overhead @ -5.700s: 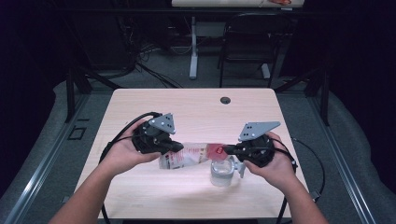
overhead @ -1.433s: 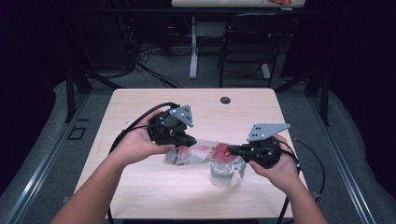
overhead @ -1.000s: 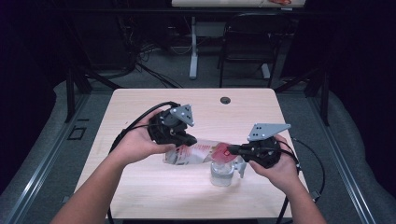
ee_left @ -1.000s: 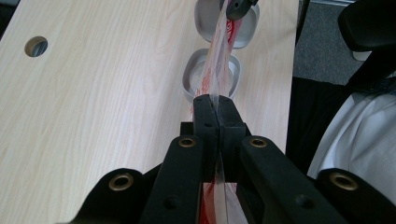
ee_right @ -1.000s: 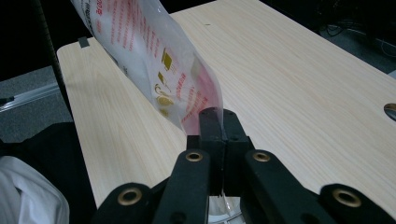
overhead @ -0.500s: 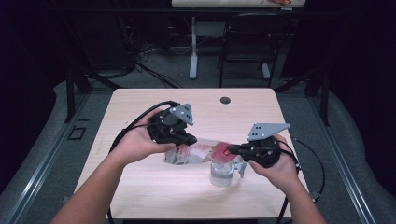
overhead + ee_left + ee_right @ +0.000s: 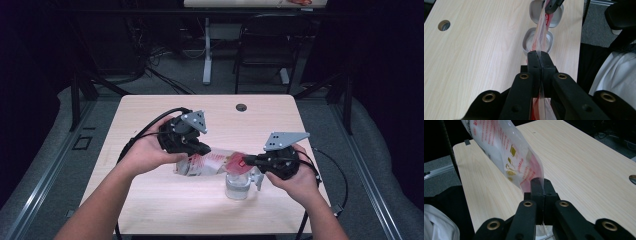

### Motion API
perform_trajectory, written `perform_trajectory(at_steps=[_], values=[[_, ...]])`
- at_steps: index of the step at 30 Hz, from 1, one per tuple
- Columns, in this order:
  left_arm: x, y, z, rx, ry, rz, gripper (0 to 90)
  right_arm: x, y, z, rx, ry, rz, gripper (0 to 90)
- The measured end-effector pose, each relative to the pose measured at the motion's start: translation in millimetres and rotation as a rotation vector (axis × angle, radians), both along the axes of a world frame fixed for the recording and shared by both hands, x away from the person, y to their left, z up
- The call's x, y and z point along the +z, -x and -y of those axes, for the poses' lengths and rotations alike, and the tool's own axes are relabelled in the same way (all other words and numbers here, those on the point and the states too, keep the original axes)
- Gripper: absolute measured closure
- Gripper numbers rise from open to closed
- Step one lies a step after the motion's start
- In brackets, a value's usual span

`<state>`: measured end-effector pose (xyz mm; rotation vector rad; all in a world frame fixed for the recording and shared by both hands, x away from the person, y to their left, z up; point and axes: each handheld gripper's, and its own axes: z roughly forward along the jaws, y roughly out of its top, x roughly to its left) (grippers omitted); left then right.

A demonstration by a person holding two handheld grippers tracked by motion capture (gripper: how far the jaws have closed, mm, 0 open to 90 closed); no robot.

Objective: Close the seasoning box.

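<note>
Above the table's point(image 7: 150, 120) near right edge, a printed bag point(image 7: 207, 162) between both clamped grippers.

A dim room surrounds the pale wooden surface point(image 7: 150, 120) with its round cable hole point(image 7: 241, 107), grey floor point(image 7: 170, 80) beyond, a black chair point(image 7: 265, 47), and loose floor cables point(image 7: 150, 57).

The red print on the clear plastic bag point(image 7: 506, 157) is too small to read, and the bag's top is cut off by the upper edge of the right gripper view. Below the bag, the small clear plastic container point(image 7: 236, 185) is partly hidden by the right claw point(image 7: 246, 161). Beyond the bag in the left gripper view, the container's grey hinged lid point(image 7: 557, 17) is cut off by the top edge.
</note>
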<state>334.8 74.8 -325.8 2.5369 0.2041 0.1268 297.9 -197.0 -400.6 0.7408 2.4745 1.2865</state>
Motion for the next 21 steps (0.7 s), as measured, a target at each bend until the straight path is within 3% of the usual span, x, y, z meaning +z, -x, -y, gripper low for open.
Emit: perform_trajectory(at_steps=[21], values=[[4.3,-0.2,7.4,-0.007,-0.026,0.001,89.6,-2.3,-0.9,2.8,-0.006,-0.007,-0.004,90.0]])
